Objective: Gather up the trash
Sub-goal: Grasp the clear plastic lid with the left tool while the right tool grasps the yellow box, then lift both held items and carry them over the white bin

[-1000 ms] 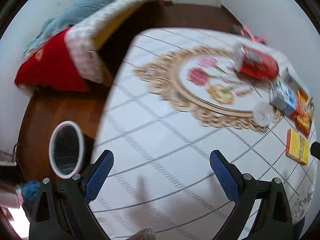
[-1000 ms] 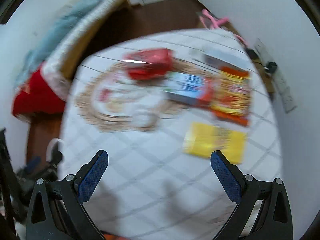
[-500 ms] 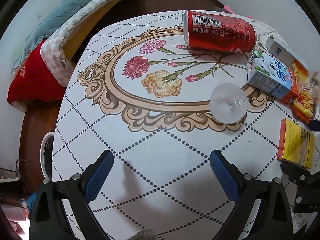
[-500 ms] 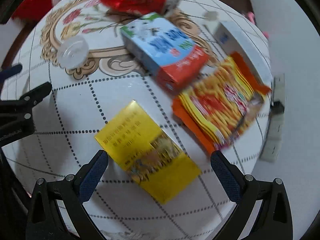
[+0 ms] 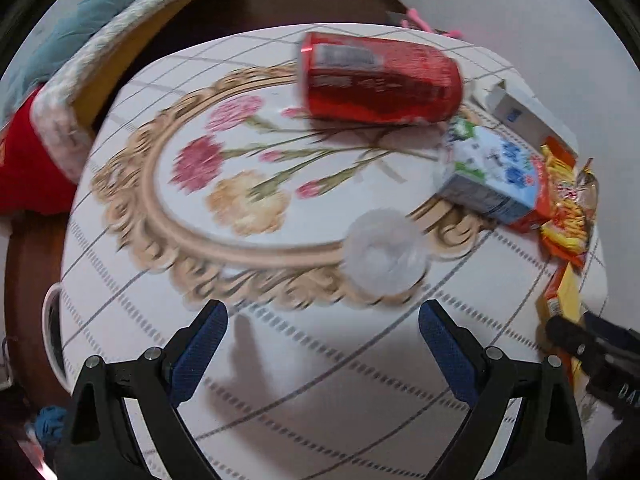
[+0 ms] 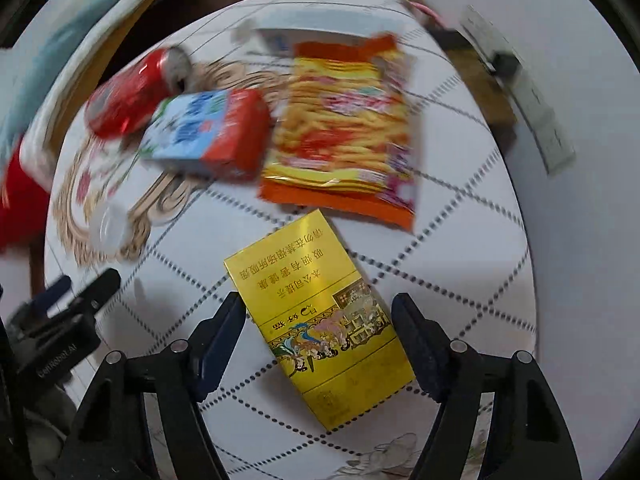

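yellow cigarette pack lies flat on the desk, right between the fingers of the right tool, which stands spread wide, pads on either side and neither quite touching it. left tool is wide too, holding nothing, hovering over bare patterned cloth just short of the clear plastic cup.

one red can on its side, one blue-and-white carton beside it, one orange snack bag, one white box at the far edge, so six pieces of trash on the desk in all.

the right view gives the pack's printed face and the whole snack bag; the left view shows the pack only as a thin sliver at the desk's right edge. the left view alone catches the white-rimmed bin on the floor at the desk's left side, and the bed beyond. both views are motion-blurred.
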Demonstrator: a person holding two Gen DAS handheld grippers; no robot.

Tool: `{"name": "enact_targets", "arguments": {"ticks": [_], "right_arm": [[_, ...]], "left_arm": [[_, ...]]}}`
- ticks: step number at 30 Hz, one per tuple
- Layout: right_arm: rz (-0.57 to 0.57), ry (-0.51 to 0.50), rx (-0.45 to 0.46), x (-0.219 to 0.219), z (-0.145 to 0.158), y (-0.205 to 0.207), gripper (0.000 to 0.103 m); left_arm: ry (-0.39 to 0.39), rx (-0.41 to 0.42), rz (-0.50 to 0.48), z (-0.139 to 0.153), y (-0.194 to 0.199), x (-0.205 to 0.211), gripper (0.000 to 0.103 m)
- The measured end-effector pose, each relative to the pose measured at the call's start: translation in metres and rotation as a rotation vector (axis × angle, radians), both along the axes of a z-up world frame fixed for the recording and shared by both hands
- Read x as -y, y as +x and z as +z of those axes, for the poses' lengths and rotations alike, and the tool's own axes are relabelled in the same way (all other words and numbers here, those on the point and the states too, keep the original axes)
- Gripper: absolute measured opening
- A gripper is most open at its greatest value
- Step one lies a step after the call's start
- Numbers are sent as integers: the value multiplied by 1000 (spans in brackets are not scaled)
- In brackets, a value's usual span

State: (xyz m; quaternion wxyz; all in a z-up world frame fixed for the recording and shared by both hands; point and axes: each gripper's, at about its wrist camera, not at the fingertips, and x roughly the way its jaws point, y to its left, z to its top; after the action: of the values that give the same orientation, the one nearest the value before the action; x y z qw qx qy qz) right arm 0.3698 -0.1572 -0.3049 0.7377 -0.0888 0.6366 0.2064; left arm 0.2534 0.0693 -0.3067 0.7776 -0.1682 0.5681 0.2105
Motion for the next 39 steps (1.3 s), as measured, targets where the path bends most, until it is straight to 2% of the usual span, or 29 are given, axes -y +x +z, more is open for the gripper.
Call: {"name": "enact_targets", "arguments": {"ticks": [3,5,6,7,8,13,17,19,25,30,33,39], "right_arm": [[-44,12,-19,13,1,4,77],[-42,19,-36,15,-1,6,79],[-28,11,-33,16,0,6,79],[-15,2,-27,13,-2,6,79],[7,-19,-18,13,-2,4,79],[100,-102,50,-10,-1,-28,79],[115,-146,109,-19,-3,-38,75],[114,-141,143,-24,-2,-42,69],[117,-131,165,-26,2,-57,68],[134,-93,166,-34,9,-82,67],[136,-43,176,-39,24,-101,67],[174,69,196,-53,64,-134,66]], "left_arm": [[18,3,-31,-2,19,2,95],[40,6,-32,-2,28,1,57],[34,9,-32,-2,31,0,54],[26,21,-26,0,32,-1,40],[40,24,-22,1,33,-1,37],[100,29,-25,7,24,6,37],[152,28,-20,12,1,16,37],[169,24,-14,13,-10,22,37],[185,9,12,16,-41,27,37],[176,17,47,25,-70,21,37],[179,31,60,36,-86,17,37],[244,105,105,89,-132,-4,37]]}}
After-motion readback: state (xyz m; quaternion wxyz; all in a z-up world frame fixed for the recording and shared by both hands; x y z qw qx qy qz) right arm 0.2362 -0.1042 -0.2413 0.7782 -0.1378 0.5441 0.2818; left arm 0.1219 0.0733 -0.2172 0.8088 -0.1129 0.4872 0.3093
